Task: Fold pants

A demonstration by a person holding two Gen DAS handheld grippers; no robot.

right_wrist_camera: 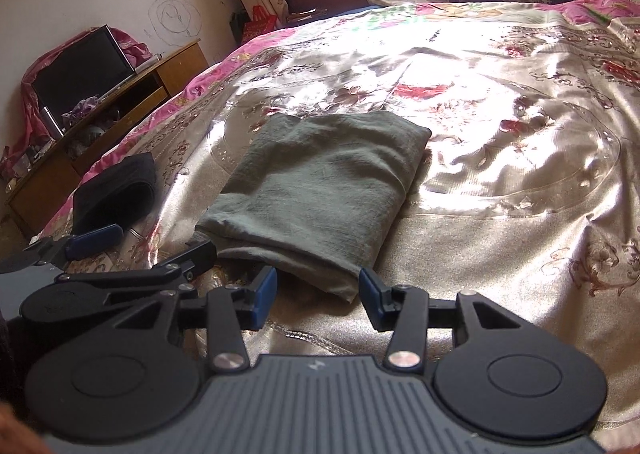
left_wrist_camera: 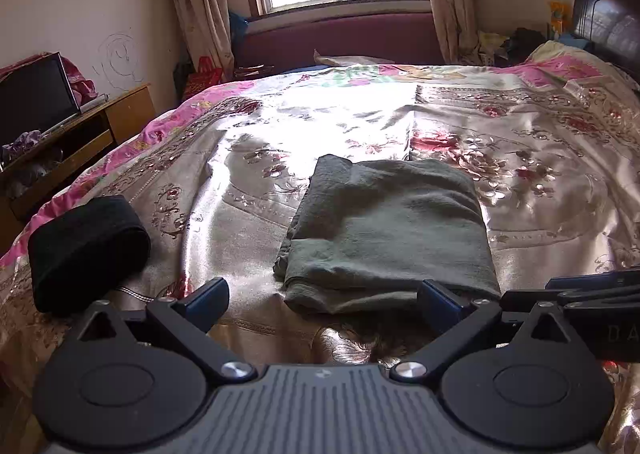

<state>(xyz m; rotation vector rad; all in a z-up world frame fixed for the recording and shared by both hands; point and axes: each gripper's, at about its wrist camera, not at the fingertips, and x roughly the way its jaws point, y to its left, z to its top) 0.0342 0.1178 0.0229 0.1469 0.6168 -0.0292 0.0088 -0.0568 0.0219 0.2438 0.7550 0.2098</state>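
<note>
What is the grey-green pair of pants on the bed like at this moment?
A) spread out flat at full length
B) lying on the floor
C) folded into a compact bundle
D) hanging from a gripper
C: the pants lie on the bedspread as a neat, layered rectangle, with neither the left gripper nor the right gripper gripping them.

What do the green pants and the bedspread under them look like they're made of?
Green pants: matte woven cloth, likely cotton or linen; fine crinkles, no shine, soft folded edges.
Bedspread: glossy satin-like fabric, maybe silk or polyester; strong window glare, with floral patterning that looks embroidered or woven in.
</note>
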